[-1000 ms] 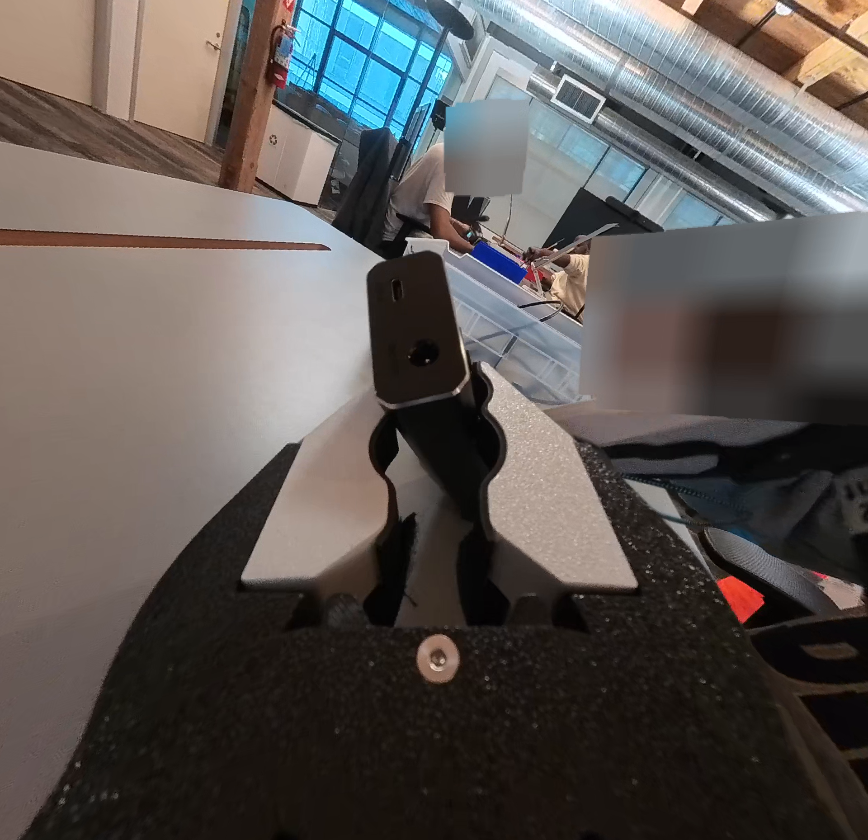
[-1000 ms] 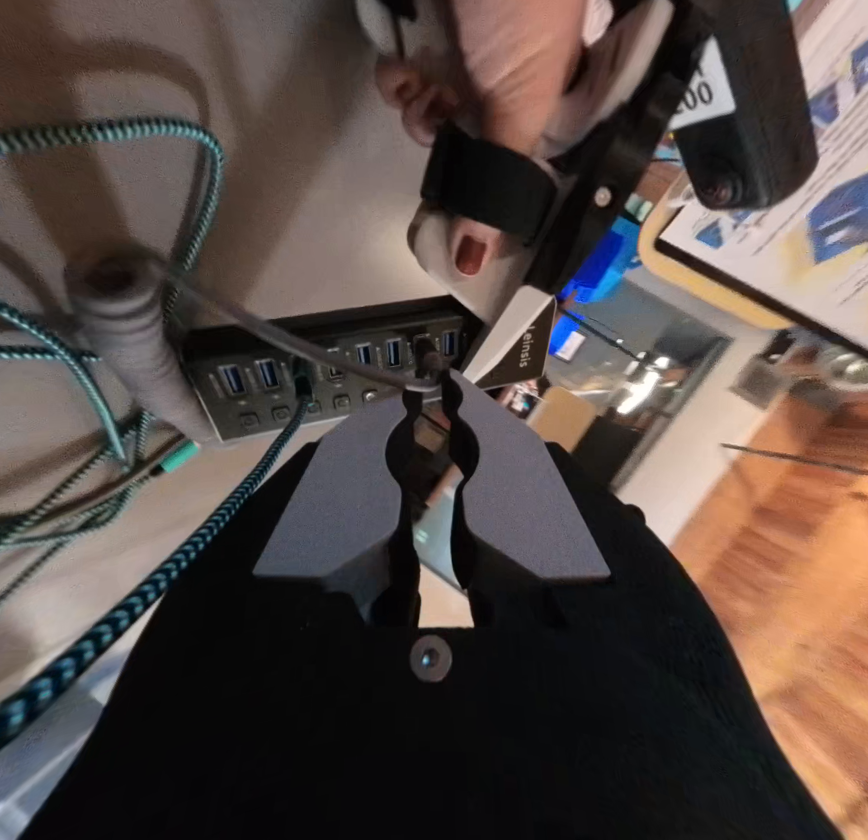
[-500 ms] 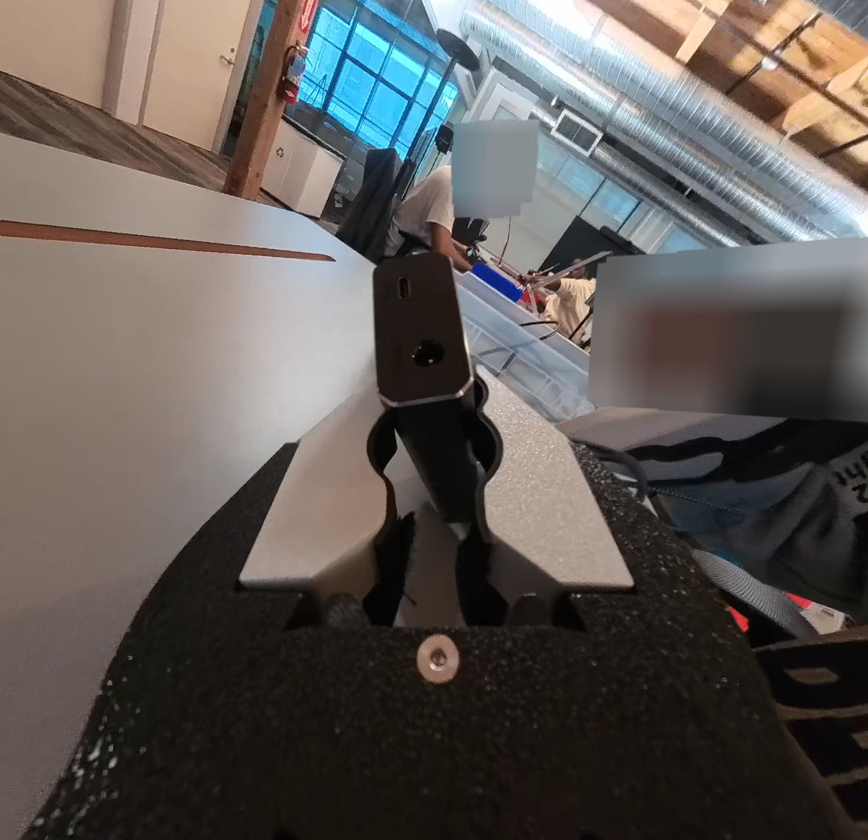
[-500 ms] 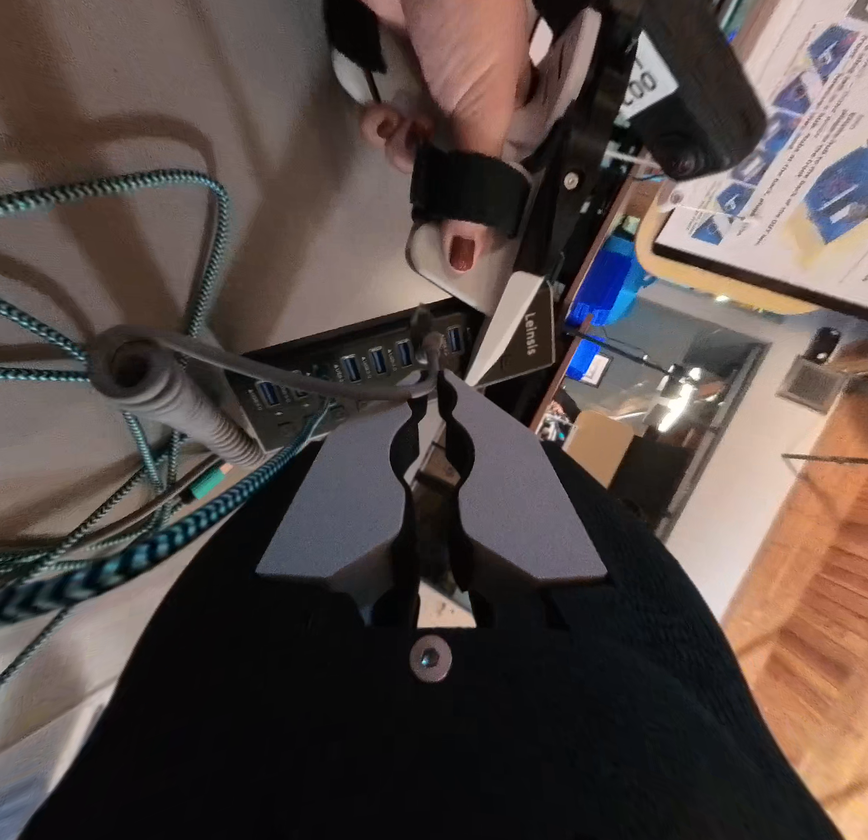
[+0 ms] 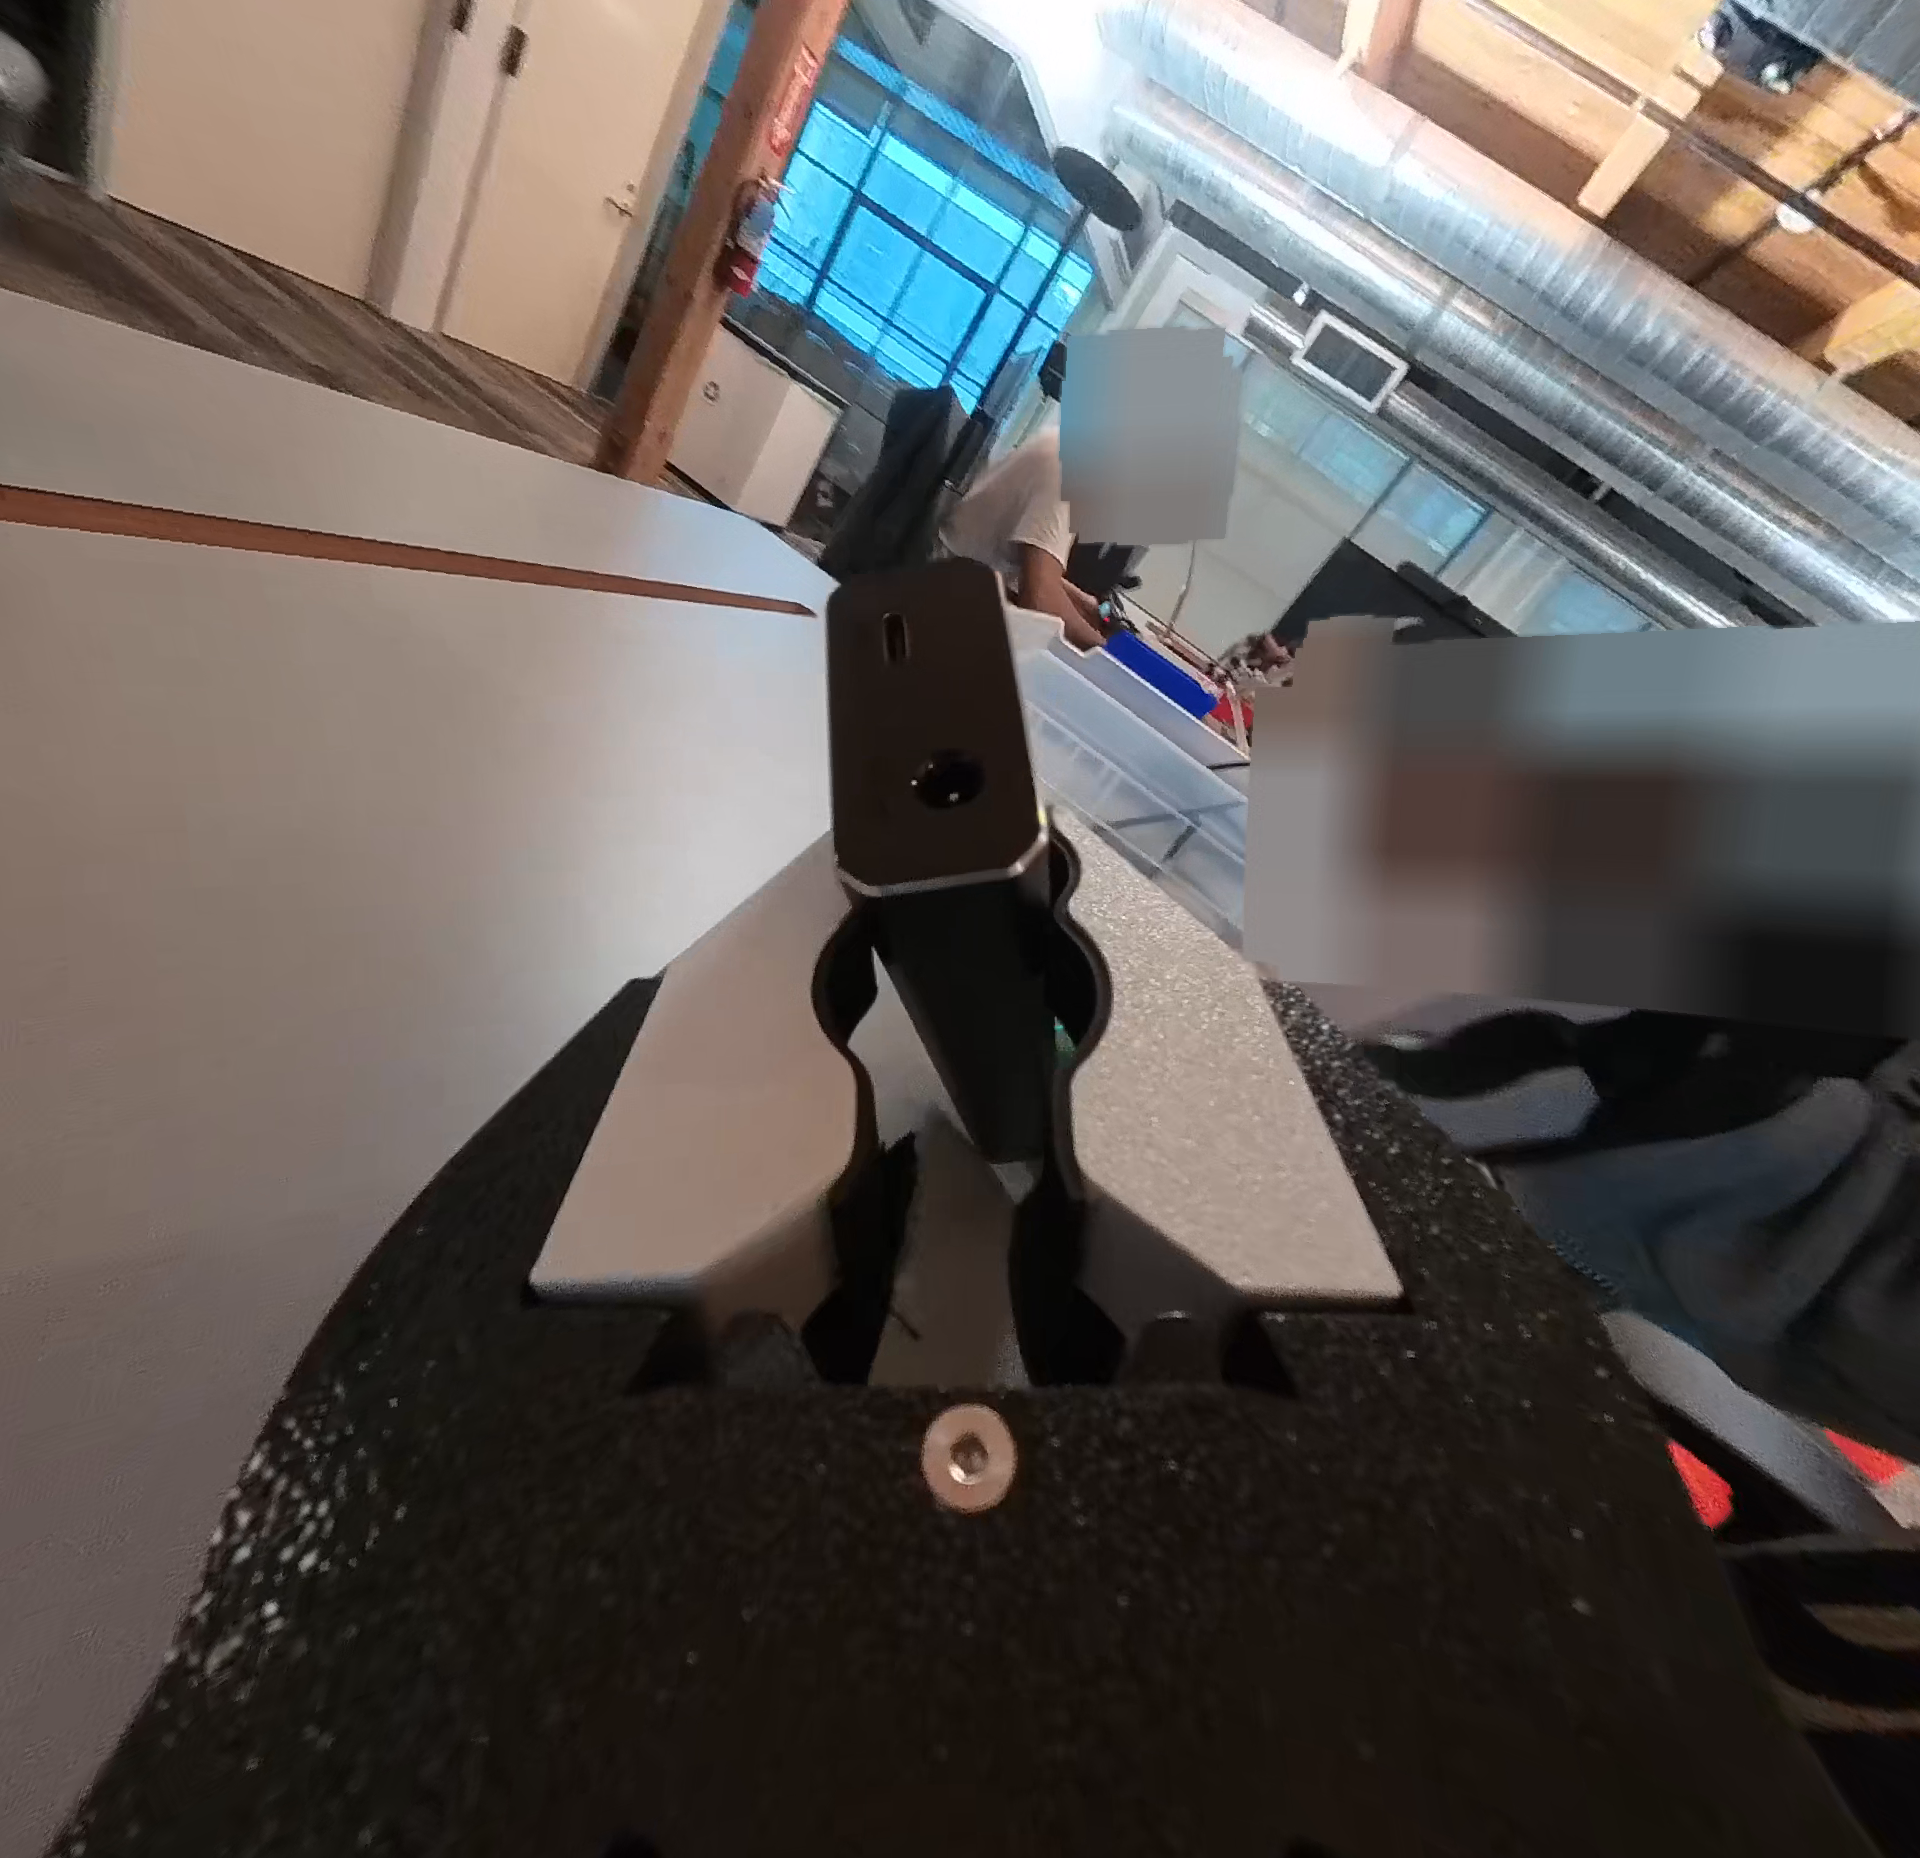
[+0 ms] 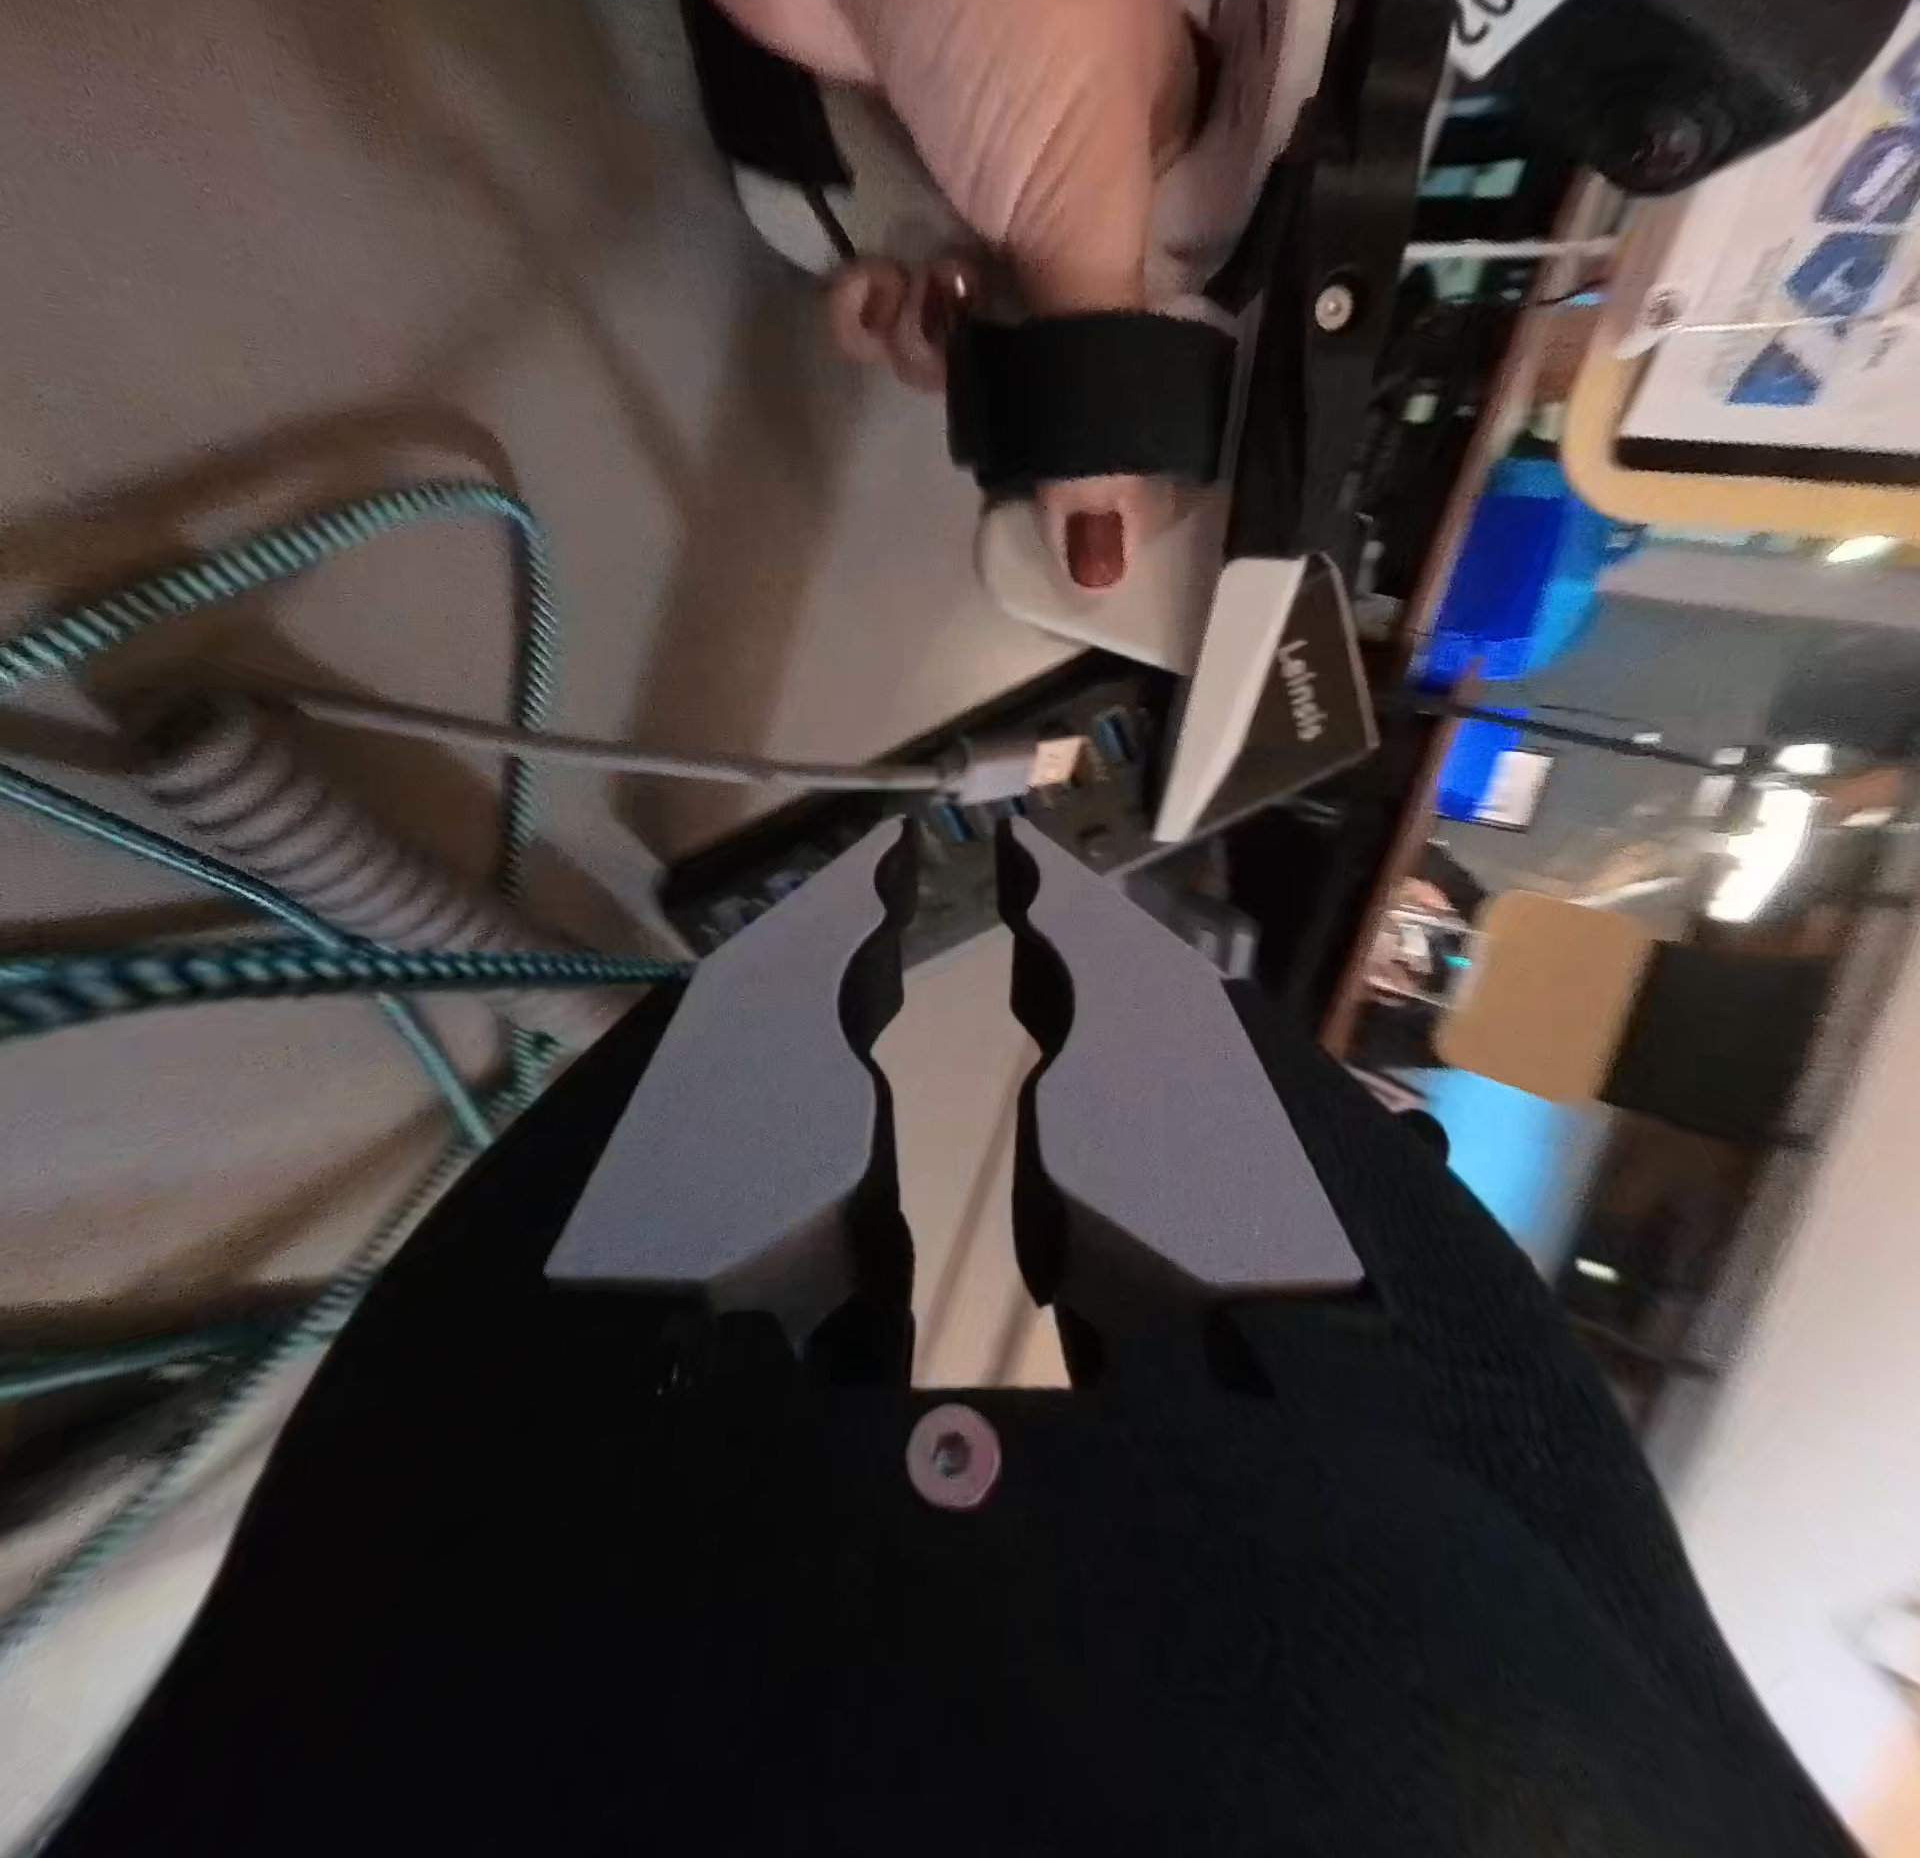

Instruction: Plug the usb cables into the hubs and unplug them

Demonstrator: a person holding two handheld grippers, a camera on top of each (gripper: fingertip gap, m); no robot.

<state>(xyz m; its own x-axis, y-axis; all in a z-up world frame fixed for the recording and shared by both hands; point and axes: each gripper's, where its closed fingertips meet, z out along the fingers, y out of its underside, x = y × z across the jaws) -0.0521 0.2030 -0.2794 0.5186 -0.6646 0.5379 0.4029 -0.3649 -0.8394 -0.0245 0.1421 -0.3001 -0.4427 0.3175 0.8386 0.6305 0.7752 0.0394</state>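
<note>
In the left wrist view my left gripper (image 5: pixel 951 904) is shut on a black USB hub (image 5: pixel 925 748), whose end face with two sockets points away from me. In the right wrist view the hub (image 6: pixel 1112 769) shows its row of blue ports, held at its right end by the left gripper's fingers (image 6: pixel 1278 707) and a person's hand (image 6: pixel 1039 146). My right gripper (image 6: pixel 953 826) is open with a narrow gap. The grey cable's silver USB plug (image 6: pixel 1013 769) hangs free, crosswise, just beyond its fingertips and out of the ports.
A grey coiled cable (image 6: pixel 301 852) and teal braided cables (image 6: pixel 312 967) lie tangled on the beige table (image 6: pixel 312 250) to the left. A clear bin (image 5: pixel 1132 759) and seated people are beyond the grey table (image 5: pixel 312 873). A dark bag (image 5: pixel 1662 1185) is at the right.
My right gripper, shut on the grey plug at the hub a second ago, has drawn it out and opened; the plug now hangs free. The left gripper still holds the hub, slightly turned.
</note>
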